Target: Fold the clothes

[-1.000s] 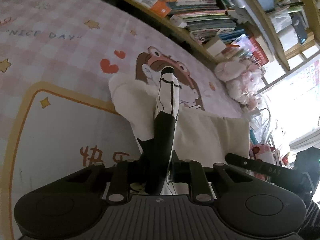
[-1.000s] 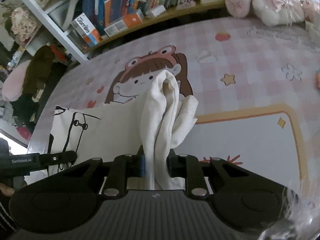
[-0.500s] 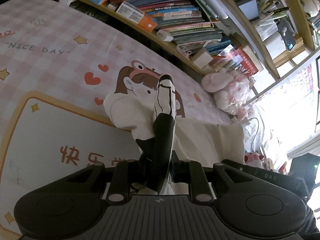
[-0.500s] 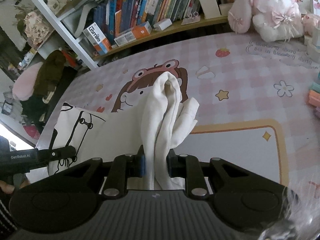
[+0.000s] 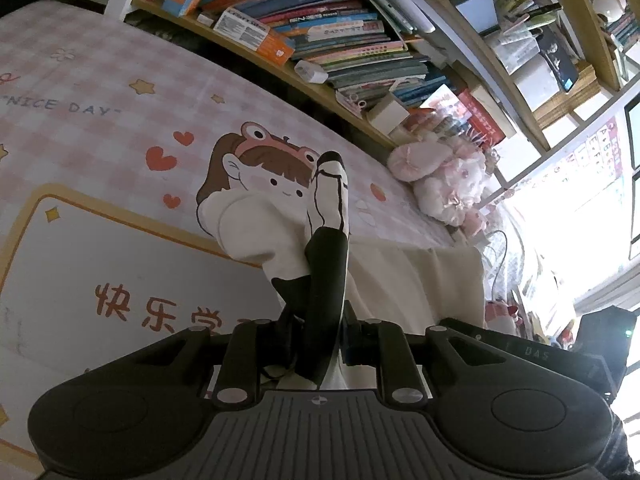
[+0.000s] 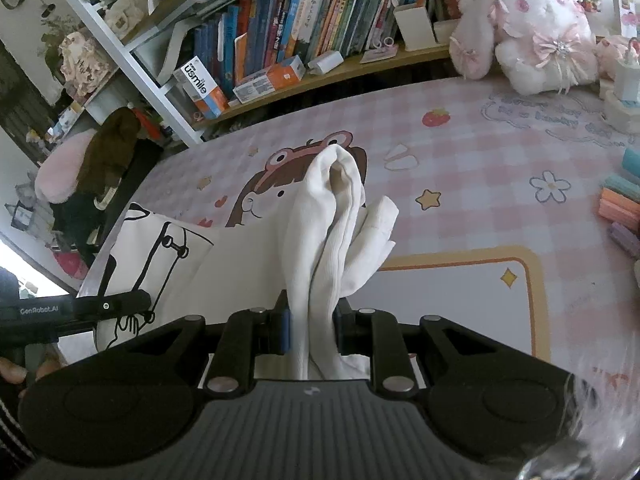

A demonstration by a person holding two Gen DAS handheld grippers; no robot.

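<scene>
both grippers are clenched on the same cream t-shirt (image 6: 256,264), each with a bunched fold of it standing up between its fingers. the left gripper (image 5: 320,340) pinches the part with the black print, a dark fold rising up the middle of its view, while the right gripper (image 6: 310,332) pinches plain ribbed cream cloth that peaks above a loose sleeve. the rest of the shirt drapes between the two and sags onto the desk (image 6: 500,160), lying over the cartoon girl in a frog hat printed on the pink checked desk mat (image 5: 80,80). the shirt sits toward the near edge of the desk, and its black line drawing hangs by the desk's left edge in the right wrist view. the far edge is hemmed in by a bookshelf (image 6: 280,32) packed with books, and plush toys (image 6: 540,40) crowd the far right corner. a few pastel blocks (image 6: 620,204) sit along the right edge. the middle of the mat, with the yellow-bordered panel (image 6: 460,300), is open on both sides of the shirt.
</scene>
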